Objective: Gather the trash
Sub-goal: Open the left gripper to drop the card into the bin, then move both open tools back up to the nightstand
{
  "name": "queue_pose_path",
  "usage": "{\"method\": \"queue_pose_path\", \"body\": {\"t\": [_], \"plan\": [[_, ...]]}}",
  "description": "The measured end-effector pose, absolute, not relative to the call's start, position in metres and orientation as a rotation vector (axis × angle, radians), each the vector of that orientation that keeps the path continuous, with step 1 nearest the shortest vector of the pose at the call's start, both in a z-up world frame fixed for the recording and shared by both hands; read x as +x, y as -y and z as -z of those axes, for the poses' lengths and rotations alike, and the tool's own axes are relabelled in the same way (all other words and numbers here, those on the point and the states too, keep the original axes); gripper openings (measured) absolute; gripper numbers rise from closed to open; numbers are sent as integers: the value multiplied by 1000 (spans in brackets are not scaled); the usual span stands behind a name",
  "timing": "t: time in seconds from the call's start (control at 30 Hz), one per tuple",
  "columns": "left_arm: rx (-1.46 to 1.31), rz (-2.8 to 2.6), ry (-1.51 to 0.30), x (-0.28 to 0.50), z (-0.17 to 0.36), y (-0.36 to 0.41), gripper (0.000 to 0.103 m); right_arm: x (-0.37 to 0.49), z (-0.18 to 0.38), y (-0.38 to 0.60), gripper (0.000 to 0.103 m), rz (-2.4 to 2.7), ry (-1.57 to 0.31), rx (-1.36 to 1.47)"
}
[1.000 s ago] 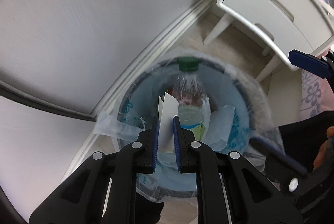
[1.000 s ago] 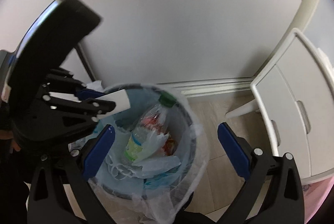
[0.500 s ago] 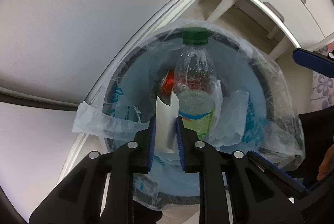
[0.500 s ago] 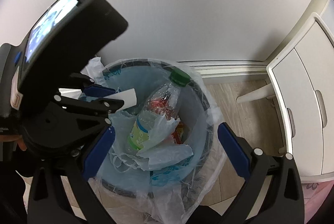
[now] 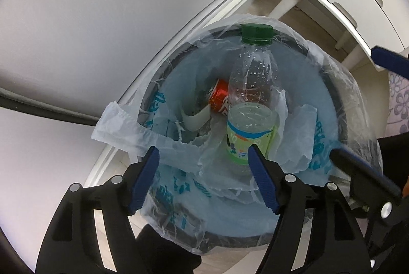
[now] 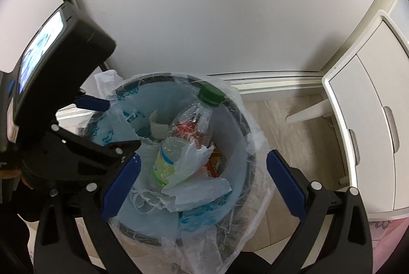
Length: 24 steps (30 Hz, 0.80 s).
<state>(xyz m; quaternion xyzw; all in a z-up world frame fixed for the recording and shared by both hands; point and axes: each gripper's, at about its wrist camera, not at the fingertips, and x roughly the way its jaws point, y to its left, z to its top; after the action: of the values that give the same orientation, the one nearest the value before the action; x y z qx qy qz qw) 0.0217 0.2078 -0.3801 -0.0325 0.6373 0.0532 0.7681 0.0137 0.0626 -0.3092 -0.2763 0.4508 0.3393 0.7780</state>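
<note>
Red can half behind bottle

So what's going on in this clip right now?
A person is collecting trash with hand-held tongs. The left tongs hang over the round bin with a clear plastic liner, their jaws opening with nothing between them. A curled strip of white paper lies inside the bin beside a red drink can and a clear plastic bottle with a green cap. The right tongs hover open and empty over the same bin.
</note>
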Motion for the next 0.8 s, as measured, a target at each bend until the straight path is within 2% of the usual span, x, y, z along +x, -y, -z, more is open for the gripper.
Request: {"method": "queue_pose_path", "body": {"t": [0.47, 0.57, 0.7, 0.8], "plan": [[-4, -135, -1325, 11, 342, -197, 79, 18, 278, -41, 96, -679, -921, -534], [-44, -136, -1288, 7, 324, -199, 81, 16, 259, -35, 96, -668, -876, -518], [-89, -120, -1227, 5, 297, -198, 91, 20, 222, -22, 96, -637, -808, -459], [-54, -100, -1179, 11, 273, -186, 92, 26, 200, -10, 96, -611, -773, -435]]}}
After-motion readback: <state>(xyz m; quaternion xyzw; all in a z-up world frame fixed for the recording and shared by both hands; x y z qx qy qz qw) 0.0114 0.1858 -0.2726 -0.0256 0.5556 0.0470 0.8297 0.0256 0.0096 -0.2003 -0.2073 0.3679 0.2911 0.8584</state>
